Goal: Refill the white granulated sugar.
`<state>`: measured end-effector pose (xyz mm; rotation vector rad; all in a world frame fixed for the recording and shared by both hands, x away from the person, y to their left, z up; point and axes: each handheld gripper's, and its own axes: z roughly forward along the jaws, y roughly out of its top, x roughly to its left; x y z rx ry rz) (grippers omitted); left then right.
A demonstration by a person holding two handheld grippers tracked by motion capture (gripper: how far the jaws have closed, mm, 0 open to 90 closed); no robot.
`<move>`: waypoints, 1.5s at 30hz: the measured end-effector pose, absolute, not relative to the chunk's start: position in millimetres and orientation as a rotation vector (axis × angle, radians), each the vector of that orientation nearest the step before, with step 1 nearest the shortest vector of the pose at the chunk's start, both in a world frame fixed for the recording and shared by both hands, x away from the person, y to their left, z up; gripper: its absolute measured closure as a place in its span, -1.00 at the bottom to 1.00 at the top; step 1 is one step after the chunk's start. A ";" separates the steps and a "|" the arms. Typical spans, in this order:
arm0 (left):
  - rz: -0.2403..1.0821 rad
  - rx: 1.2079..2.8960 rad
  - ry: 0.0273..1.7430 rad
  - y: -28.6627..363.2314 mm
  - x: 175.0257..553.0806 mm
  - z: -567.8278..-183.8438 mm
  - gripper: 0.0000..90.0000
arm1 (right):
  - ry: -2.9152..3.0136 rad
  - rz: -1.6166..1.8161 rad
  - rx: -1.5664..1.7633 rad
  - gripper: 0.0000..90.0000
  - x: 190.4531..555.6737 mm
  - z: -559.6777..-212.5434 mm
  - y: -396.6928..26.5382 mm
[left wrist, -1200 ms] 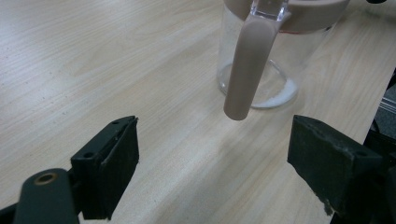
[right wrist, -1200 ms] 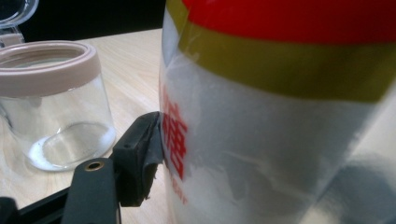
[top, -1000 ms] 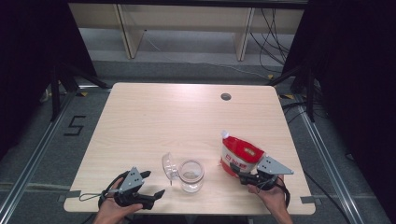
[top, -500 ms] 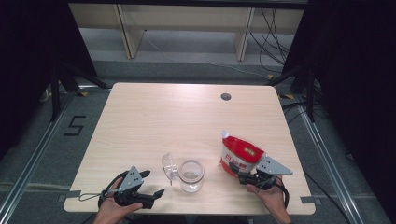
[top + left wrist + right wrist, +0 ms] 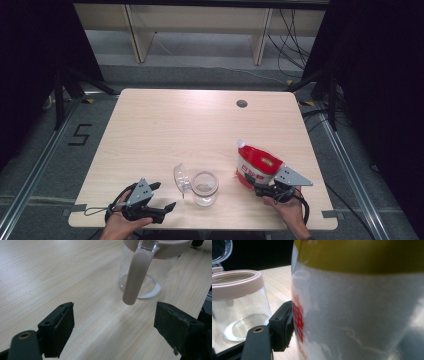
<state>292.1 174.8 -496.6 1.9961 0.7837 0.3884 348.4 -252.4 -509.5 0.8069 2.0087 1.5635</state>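
Observation:
A clear glass jar (image 5: 205,188) with a pink rim stands near the table's front edge, its hinged lid (image 5: 181,178) swung open to its left. A thin layer of white powder lies on the jar's bottom (image 5: 140,288). A pink clasp (image 5: 136,277) hangs down from the rim. My left gripper (image 5: 164,196) rests open just left of the jar, nothing between its jaws (image 5: 113,315). A red and white pouch (image 5: 258,167) with a spout stands right of the jar. My right gripper (image 5: 261,189) is shut on the pouch's lower part; one finger (image 5: 283,327) presses its side (image 5: 362,310).
The pale wooden table (image 5: 200,125) has a round cable hole (image 5: 242,103) at the back right. Black stands and cables sit beyond both sides. A floor mark "5" (image 5: 80,135) lies to the left.

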 end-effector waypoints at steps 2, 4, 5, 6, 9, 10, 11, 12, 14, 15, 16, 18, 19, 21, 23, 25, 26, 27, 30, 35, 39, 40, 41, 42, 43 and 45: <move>0.388 1.997 0.782 174.7 292.2 -496.7 -0.64 | 1.994 1.577 0.806 -0.30 348.5 -509.8 -251.6; 0.385 1.984 0.785 173.9 292.2 -497.2 -0.64 | 2.004 1.565 0.816 -0.30 348.5 -510.0 -251.7; 0.385 1.984 0.786 173.9 292.1 -497.1 -0.64 | 1.985 1.589 0.796 -0.29 350.8 -511.3 -251.6; 0.386 1.984 0.785 174.1 292.2 -497.1 -0.64 | 2.003 1.595 0.828 -0.28 348.7 -511.0 -251.0; 0.390 1.995 0.786 174.9 292.1 -496.6 -0.64 | 2.008 1.592 0.792 -0.28 352.1 -512.0 -250.6; 0.390 1.994 0.787 174.8 292.2 -496.8 -0.64 | 2.007 1.593 0.791 -0.28 352.3 -512.0 -250.6; 0.390 1.994 0.787 174.7 292.2 -496.8 -0.64 | 2.008 1.594 0.791 -0.28 352.4 -512.1 -250.6; 0.391 1.996 0.786 174.7 292.2 -496.8 -0.64 | 2.010 1.596 0.789 -0.28 352.7 -512.4 -250.6; 0.391 1.997 0.785 174.8 292.2 -496.6 -0.64 | 2.014 1.589 0.799 -0.28 352.6 -512.5 -250.6; 0.389 1.994 0.788 174.6 292.1 -496.8 -0.64 | 2.022 1.588 0.793 -0.28 352.9 -512.6 -251.2; 0.391 1.997 0.787 174.7 292.2 -496.8 -0.64 | 2.025 1.601 0.784 -0.28 353.5 -513.0 -251.1; 0.392 1.998 0.786 174.9 292.3 -496.8 -0.64 | 2.010 1.603 0.812 -0.28 352.8 -513.6 -250.1; 0.392 1.998 0.786 174.8 292.3 -496.9 -0.64 | 2.014 1.620 0.835 -0.28 351.2 -513.3 -249.4; 0.387 1.996 0.784 174.3 292.2 -497.3 -0.64 | 2.013 1.596 0.823 -0.28 352.7 -513.6 -249.3; 0.389 1.997 0.787 173.7 291.9 -497.5 -0.64 | 2.013 1.600 0.815 -0.28 353.7 -514.2 -249.1; 0.384 1.991 0.787 173.2 291.9 -497.6 -0.64 | 1.998 1.598 0.820 -0.28 353.4 -514.7 -249.1; 0.387 1.999 0.784 173.8 292.0 -497.3 -0.64 | 1.991 1.595 0.820 -0.28 353.5 -514.6 -248.9; 0.388 1.997 0.785 173.9 292.0 -497.4 -0.64 | 1.994 1.606 0.825 -0.27 353.5 -515.0 -248.2; 0.388 1.998 0.784 174.0 292.1 -497.4 -0.64 | 2.025 1.580 0.835 -0.27 353.7 -515.3 -248.4; 0.389 1.996 0.786 173.8 292.0 -497.4 -0.64 | 1.983 1.583 0.778 -0.26 358.4 -516.9 -247.9; 0.389 1.995 0.785 173.9 292.1 -497.4 -0.64 | 1.988 1.619 0.798 -0.14 356.1 -516.7 -246.7; 0.388 1.995 0.786 174.0 292.1 -497.3 -0.64 | 1.998 1.602 0.787 -0.11 355.8 -516.1 -247.1; 0.388 1.995 0.785 174.0 292.0 -497.2 -0.64 | 2.002 1.600 0.765 -0.10 356.6 -516.1 -246.2; 0.389 1.995 0.785 174.0 291.9 -497.1 -0.64 | 1.993 1.596 0.791 -0.09 354.6 -515.6 -245.5; 0.389 1.995 0.784 174.0 291.9 -497.0 -0.64 | 1.993 1.596 0.756 -0.08 356.5 -515.1 -246.0; 0.392 2.005 0.777 174.7 292.1 -496.8 -0.64 | 2.004 1.575 0.741 -0.07 356.4 -513.8 -244.6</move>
